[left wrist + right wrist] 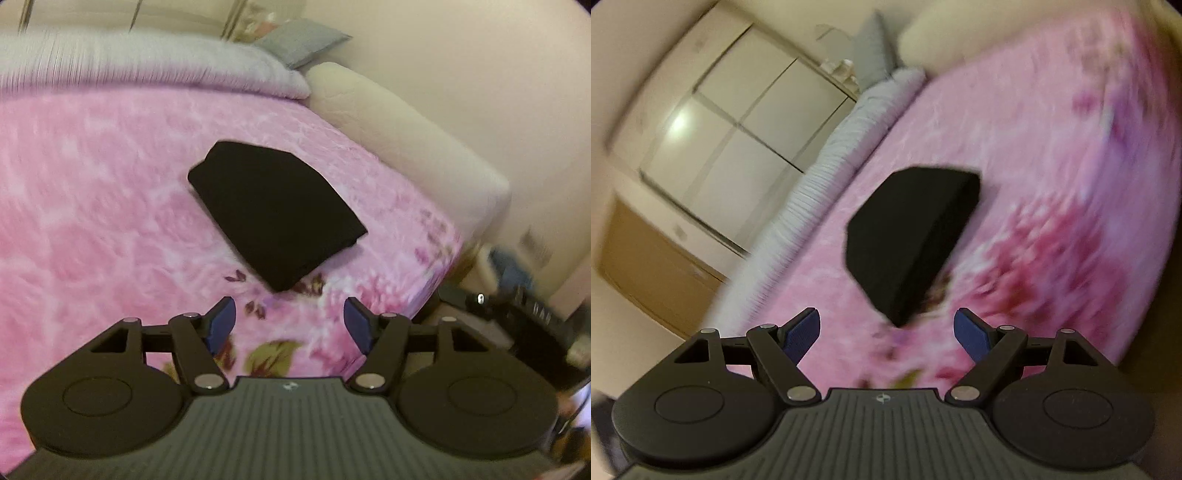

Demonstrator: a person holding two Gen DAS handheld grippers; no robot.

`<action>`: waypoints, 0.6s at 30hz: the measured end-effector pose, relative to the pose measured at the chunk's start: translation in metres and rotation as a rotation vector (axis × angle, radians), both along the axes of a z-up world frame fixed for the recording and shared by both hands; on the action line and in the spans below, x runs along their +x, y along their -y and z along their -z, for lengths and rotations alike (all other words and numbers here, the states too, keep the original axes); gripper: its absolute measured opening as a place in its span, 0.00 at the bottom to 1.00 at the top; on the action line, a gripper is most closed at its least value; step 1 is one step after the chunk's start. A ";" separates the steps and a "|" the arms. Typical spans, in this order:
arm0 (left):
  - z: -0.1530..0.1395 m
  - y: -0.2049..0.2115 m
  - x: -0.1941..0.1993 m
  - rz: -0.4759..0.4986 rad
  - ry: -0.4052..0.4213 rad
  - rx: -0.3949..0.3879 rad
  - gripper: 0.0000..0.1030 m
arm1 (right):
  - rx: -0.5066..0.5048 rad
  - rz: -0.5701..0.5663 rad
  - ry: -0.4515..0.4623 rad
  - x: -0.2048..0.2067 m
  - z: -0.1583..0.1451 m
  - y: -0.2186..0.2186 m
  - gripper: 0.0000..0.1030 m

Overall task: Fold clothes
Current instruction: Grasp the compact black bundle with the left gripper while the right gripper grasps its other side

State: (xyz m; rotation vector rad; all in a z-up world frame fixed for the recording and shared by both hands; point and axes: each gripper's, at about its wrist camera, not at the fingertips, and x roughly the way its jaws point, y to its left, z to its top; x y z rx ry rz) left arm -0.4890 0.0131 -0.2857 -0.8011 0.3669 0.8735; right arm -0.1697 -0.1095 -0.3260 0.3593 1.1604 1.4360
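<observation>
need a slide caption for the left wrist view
Open left hand-held gripper above a pink floral blanket, facing a folded black garment that lies untouched near the bed's edge.

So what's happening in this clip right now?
A person holds a gripper in each hand above a bed with a pink floral blanket. A black garment lies on the blanket already folded into a compact bundle. Neither tool touches it: the left tool and the right tool are both open and empty, hovering short of the garment. Both views are blurred, so the tools appear to be moving.
</observation>
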 end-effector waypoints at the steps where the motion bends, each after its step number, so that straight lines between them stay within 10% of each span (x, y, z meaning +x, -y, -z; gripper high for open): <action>1: 0.006 -0.013 -0.003 -0.009 0.043 -0.034 0.59 | 0.006 0.006 -0.071 0.006 0.010 -0.011 0.80; 10: 0.060 -0.132 -0.002 -0.104 0.245 -0.265 0.60 | -0.086 0.109 -0.313 0.038 0.080 -0.132 0.80; 18: 0.104 -0.228 0.004 -0.183 0.389 -0.472 0.58 | -0.246 0.158 -0.260 0.048 0.083 -0.180 0.77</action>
